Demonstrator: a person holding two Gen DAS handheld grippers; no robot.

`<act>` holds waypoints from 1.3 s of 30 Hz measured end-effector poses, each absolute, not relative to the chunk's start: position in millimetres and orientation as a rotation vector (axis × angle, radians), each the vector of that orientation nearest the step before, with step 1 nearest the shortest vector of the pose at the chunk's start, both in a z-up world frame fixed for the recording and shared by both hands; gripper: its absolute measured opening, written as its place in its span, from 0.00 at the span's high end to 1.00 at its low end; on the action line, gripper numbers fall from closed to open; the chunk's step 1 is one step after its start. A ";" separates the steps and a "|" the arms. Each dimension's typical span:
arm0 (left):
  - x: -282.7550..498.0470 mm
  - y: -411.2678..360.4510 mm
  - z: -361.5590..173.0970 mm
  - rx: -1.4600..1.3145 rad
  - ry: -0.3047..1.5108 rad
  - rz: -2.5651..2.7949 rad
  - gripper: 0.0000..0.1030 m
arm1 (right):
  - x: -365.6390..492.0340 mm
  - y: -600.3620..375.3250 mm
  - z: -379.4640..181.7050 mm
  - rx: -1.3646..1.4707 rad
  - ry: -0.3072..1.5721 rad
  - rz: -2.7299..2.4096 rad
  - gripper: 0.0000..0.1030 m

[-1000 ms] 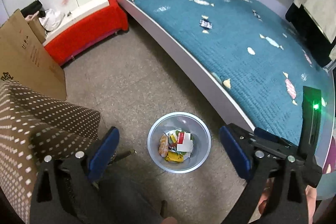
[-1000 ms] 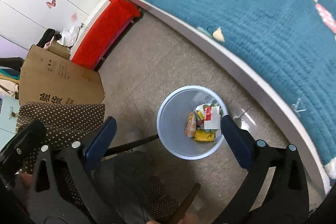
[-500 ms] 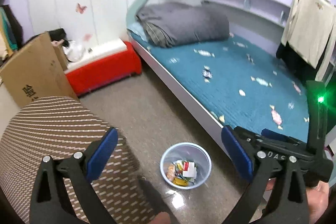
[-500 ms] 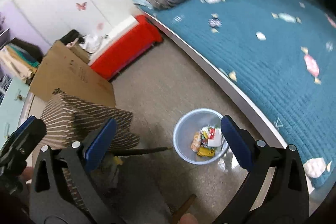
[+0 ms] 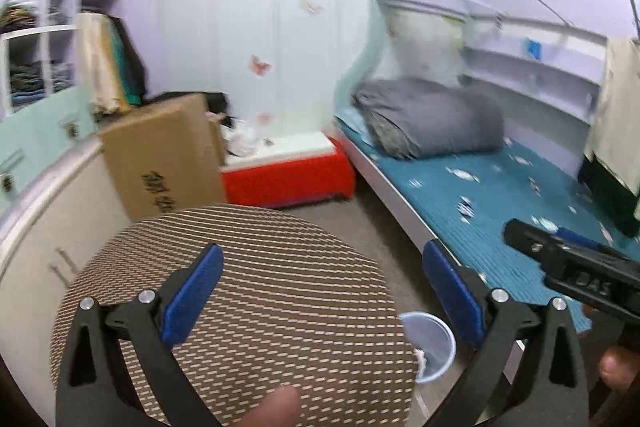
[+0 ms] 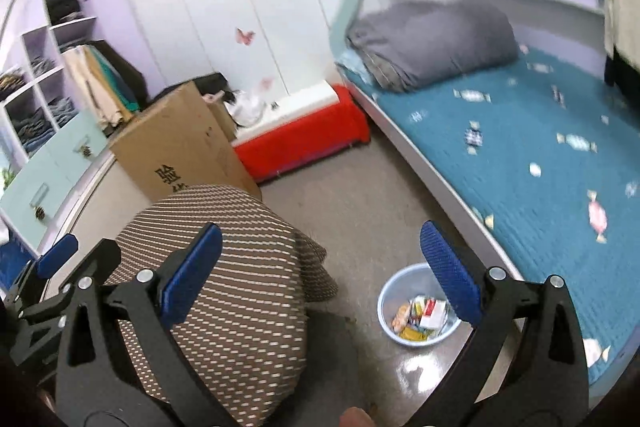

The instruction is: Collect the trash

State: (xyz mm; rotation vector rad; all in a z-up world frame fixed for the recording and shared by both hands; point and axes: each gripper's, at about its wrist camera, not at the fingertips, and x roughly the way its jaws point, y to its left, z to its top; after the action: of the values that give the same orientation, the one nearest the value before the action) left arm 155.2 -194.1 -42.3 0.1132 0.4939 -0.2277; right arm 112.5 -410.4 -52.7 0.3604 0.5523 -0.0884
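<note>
A pale blue trash bin (image 6: 416, 309) stands on the floor beside the bed, with several wrappers (image 6: 424, 313) inside. In the left wrist view only its rim (image 5: 434, 345) shows behind the stool. My left gripper (image 5: 324, 291) is open and empty, high above the stool. My right gripper (image 6: 320, 275) is open and empty, high above the floor, left of the bin. The right gripper's body also shows in the left wrist view (image 5: 576, 267).
A brown dotted stool (image 5: 240, 295) is just below the grippers. A cardboard box (image 6: 180, 143) and a red bench (image 6: 304, 139) stand by the white wardrobe. The bed (image 6: 540, 155) with a teal quilt and grey duvet (image 6: 432, 39) runs along the right.
Both grippers have risen and tilted up, away from the bin. The view now takes in the walls and shelves. The bin looks smaller and lower in both views.
</note>
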 end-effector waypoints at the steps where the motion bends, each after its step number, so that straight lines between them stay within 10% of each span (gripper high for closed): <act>1: 148.7 -185.7 -37.1 0.103 0.480 -0.214 0.05 | 105.1 -399.7 -42.0 0.339 0.528 -0.079 0.06; 39: 21.7 -86.0 32.0 -0.041 0.242 -0.063 0.05 | 7.8 -282.8 46.3 0.062 0.254 -0.037 0.06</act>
State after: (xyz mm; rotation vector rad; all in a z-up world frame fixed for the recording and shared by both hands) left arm 21.7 -86.0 32.0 -0.0413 0.2418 -0.0632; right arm 7.8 -282.8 46.3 0.0615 0.2535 -0.0372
